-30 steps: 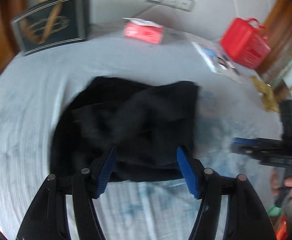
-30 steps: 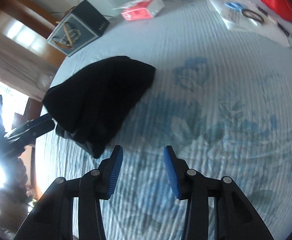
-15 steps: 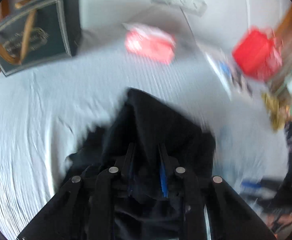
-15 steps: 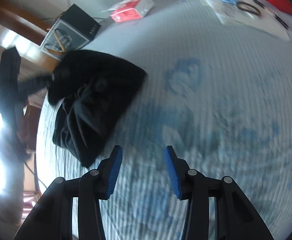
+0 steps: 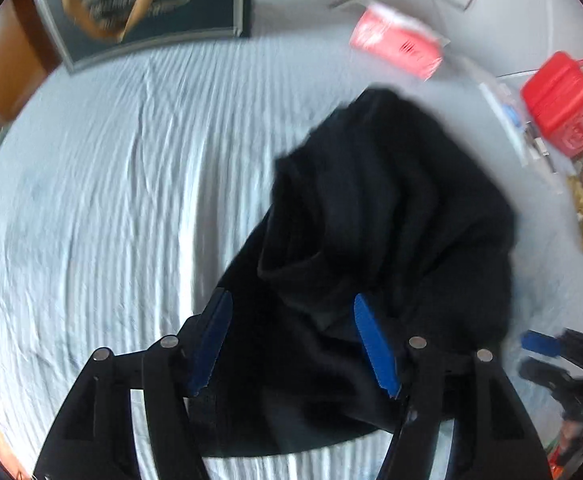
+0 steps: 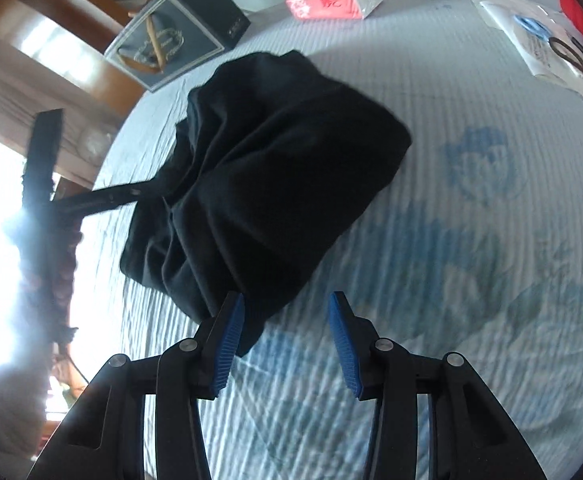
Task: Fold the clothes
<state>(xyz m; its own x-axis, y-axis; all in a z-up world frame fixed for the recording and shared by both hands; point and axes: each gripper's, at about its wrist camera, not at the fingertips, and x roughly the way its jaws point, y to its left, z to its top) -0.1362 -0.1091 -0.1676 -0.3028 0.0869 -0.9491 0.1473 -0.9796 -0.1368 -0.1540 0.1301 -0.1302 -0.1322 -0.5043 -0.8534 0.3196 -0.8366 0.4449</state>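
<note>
A black garment [image 5: 391, 208] lies bunched in a heap on the pale blue striped bedsheet [image 5: 111, 200]. My left gripper [image 5: 291, 340] stands open right over its near edge, with dark cloth lying between and beneath the blue pads but not pinched. In the right wrist view the same garment [image 6: 275, 168] has a corner reaching down beside the left pad. My right gripper [image 6: 285, 344] is open, with only sheet between its fingers. The left gripper [image 6: 103, 200] shows there as a dark bar touching the heap's far side. The right gripper [image 5: 551, 356] appears blurred at the lower right of the left wrist view.
A dark framed box [image 5: 147, 8] and a red tissue pack [image 5: 395, 46] sit at the far edge of the bed. A red basket [image 5: 555, 100] stands at the right. A paper sheet with scissors [image 6: 531, 36] lies far right. Bare sheet [image 6: 471, 240] spreads right of the garment.
The left gripper closed on the garment half a second ago and is now open again. The heap has bunched up and sits nearer the right gripper, which has moved in towards it.
</note>
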